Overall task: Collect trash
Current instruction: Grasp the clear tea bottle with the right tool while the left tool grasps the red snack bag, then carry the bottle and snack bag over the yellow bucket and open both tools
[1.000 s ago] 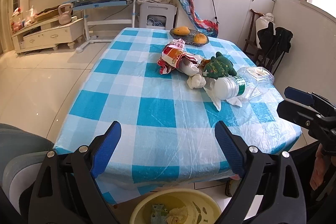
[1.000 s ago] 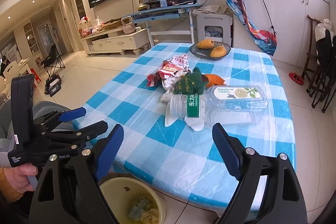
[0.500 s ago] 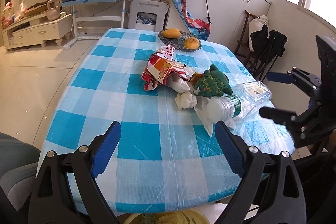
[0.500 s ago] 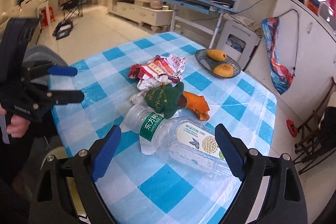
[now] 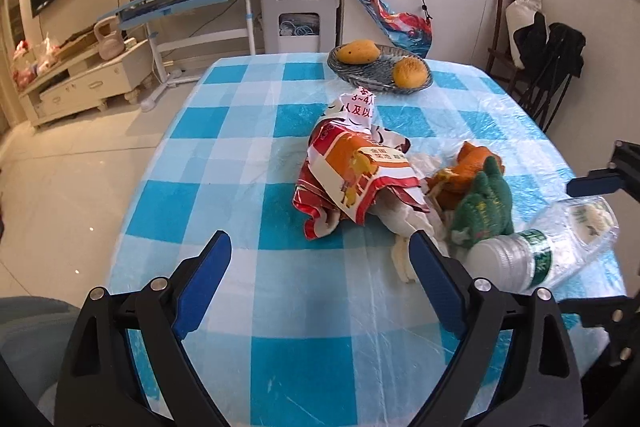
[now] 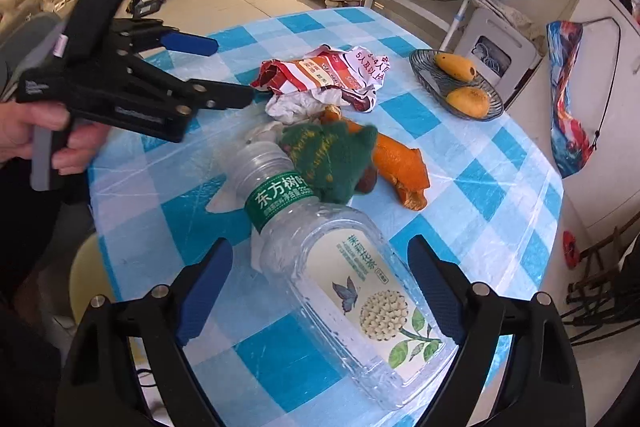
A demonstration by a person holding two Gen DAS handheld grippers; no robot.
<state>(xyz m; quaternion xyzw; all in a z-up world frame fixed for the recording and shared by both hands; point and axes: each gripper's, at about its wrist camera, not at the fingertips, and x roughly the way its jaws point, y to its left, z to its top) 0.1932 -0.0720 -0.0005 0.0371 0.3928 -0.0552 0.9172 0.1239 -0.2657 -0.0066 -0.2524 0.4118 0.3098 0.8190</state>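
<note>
Beneath the table edge, only the right wrist view shows a yellow bin (image 6: pixel 82 275).

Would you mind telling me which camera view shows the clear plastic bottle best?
The right wrist view: the clear plastic bottle lies whole between the open right gripper fingers, labels readable. The left wrist view shows it only at the right edge, small and distorted.

Everything sits on the table (image 5: pixel 248 307). The toy (image 6: pixel 332 155) is in the middle of the pile. The bottle (image 6: pixel 280 195) lies in front of the toy and touches it. A clear box (image 6: pixel 360 291) lies in front of the bottle. The wrapper (image 5: pixel 352 175) lies behind the toy, on the left. The fruit dish (image 5: pixel 380 71) stands far behind the toy, well apart.
</note>
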